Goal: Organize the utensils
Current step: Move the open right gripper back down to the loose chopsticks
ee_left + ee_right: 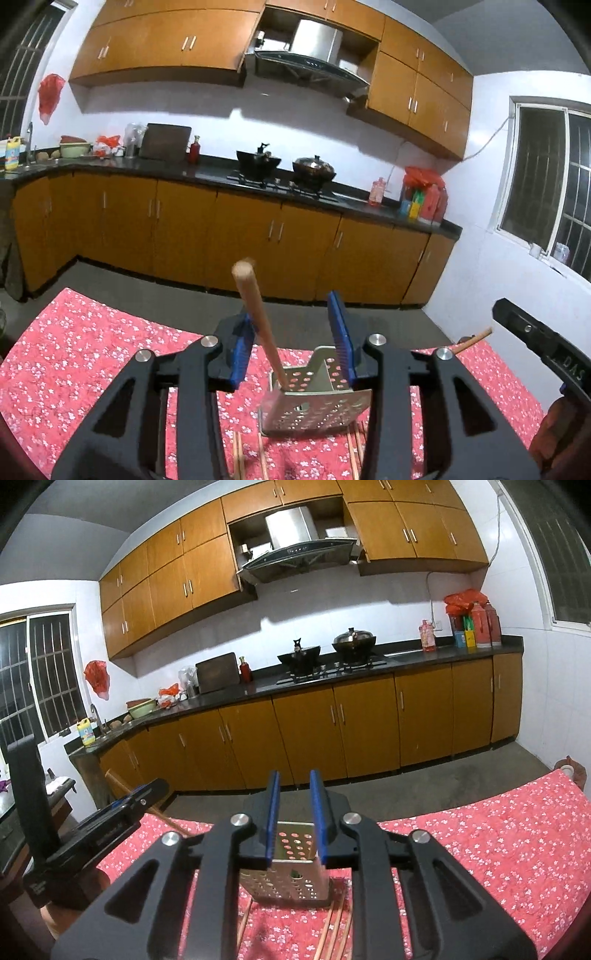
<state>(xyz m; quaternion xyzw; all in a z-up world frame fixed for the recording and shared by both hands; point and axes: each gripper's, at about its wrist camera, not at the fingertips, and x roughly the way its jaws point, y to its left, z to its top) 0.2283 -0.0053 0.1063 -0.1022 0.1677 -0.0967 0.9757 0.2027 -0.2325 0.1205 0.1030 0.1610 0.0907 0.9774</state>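
Observation:
A perforated metal utensil holder (317, 410) (291, 886) stands on the red flowered tablecloth (92, 369). A wooden stick (255, 306) stands tilted in it and leans against the left pad of my left gripper (291, 325). That gripper is open, and its right pad is clear of the stick. My right gripper (294, 786) hovers just before the holder, its jaws a narrow gap apart with nothing between them. Loose chopsticks (334, 926) (352, 446) lie on the cloth in front of the holder. Each gripper shows at the edge of the other's view (122, 808) (524, 325).
Beyond the table run a grey floor and orange kitchen cabinets (332, 731) under a dark counter holding two woks (314, 170). A thin wooden stick end (476, 338) shows beside the right gripper. A hand (561, 435) grips the right tool.

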